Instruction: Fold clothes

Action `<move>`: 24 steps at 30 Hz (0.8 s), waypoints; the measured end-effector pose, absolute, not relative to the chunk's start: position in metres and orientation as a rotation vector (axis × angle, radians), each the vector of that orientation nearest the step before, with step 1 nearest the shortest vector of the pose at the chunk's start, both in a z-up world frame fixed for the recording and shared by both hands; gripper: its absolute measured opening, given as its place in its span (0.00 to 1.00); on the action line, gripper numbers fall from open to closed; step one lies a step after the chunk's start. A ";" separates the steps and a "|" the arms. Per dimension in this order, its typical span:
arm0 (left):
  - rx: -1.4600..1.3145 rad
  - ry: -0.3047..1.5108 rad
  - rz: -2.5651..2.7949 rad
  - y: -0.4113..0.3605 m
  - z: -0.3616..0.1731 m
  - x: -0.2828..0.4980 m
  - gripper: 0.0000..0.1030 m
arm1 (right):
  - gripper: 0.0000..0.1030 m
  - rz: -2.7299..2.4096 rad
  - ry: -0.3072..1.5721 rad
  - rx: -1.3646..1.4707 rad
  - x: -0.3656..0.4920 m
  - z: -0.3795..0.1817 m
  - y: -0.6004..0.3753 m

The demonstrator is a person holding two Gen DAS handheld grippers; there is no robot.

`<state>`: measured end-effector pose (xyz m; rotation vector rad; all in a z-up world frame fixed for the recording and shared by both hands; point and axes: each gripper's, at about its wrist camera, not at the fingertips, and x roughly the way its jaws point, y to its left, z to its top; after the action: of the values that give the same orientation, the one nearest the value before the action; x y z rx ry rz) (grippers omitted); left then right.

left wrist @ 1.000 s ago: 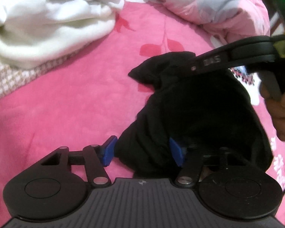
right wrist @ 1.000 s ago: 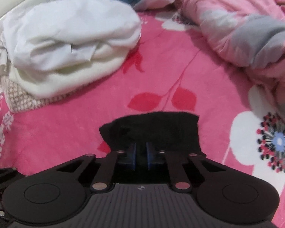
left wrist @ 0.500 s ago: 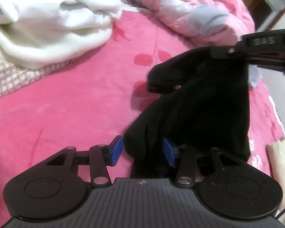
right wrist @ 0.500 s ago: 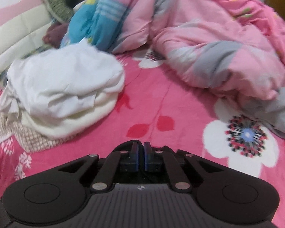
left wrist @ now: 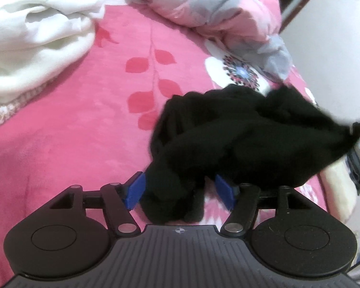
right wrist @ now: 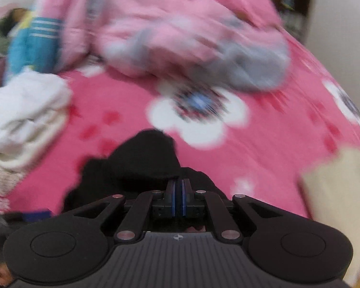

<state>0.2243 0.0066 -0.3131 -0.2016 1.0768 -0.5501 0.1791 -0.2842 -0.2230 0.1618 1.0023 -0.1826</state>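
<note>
A black garment (left wrist: 228,141) hangs bunched above a pink flowered bed (left wrist: 72,120), strung between two hand-held grippers. Everything below is placed relative to that garment.

At its near end, the left gripper (left wrist: 180,192) has its blue pads (left wrist: 134,190) spread on either side of a thick wad of the cloth, and the jaws are opening; the fabric sits between them w/o being clearly pressed. At its far right end, the cloth is drawn to a tight point where the right gripper (right wrist: 178,196) has it. In the right wrist view, which is motion-blurred, that gripper's pads are pressed together, pinching a thin bit of the black fabric.

A white clothes pile (left wrist: 36,36) lies well to the upper left of the garment, a rumpled pink quilt (left wrist: 216,12) beyond it, and a cream-coloured item (left wrist: 336,192) just to its lower right.

Risks, judged from here:
- Left jaws widening while the cloth is off the bed: the wad could slip out, leaving the garment dangling from one corner.
- Right pinch looks thin; a fast pull may tear it free.
- Garment is still crumpled, so folding it as it is would trap creases; it prob. needs spreading flat first.
</note>
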 end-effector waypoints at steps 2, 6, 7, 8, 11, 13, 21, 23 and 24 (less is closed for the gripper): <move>-0.206 1.094 -0.576 0.005 -0.312 0.223 0.64 | 0.05 -0.258 1.061 0.191 0.157 -0.234 -0.302; -0.193 1.126 -0.618 -0.003 -0.312 0.222 0.66 | 0.05 -0.379 1.183 0.190 0.115 -0.262 -0.326; -0.187 1.133 -0.627 -0.006 -0.312 0.223 0.66 | 0.05 -0.392 1.217 0.208 0.105 -0.270 -0.330; -0.182 1.138 -0.634 -0.009 -0.312 0.224 0.66 | 0.05 -0.404 1.252 0.225 0.095 -0.278 -0.334; -0.172 1.147 -0.650 -0.018 -0.312 0.227 0.67 | 0.05 -0.403 1.337 0.233 0.069 -0.295 -0.332; -0.177 1.152 -0.648 -0.024 -0.311 0.230 0.67 | 0.05 -0.399 1.387 0.250 0.054 -0.304 -0.330; -0.149 1.213 -0.599 -0.054 -0.334 0.242 0.71 | 0.07 -0.439 1.454 0.379 0.011 -0.313 -0.356; -0.134 1.222 -0.586 -0.064 -0.342 0.244 0.71 | 0.08 -0.440 1.402 0.382 0.007 -0.298 -0.362; -0.125 1.227 -0.579 -0.069 -0.346 0.245 0.68 | 0.08 -0.441 1.377 0.383 0.005 -0.291 -0.364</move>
<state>0.2446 -0.0686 -0.3465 -0.1254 1.2269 -0.5794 0.0054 -0.3645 -0.2914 0.3833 1.3766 -0.4406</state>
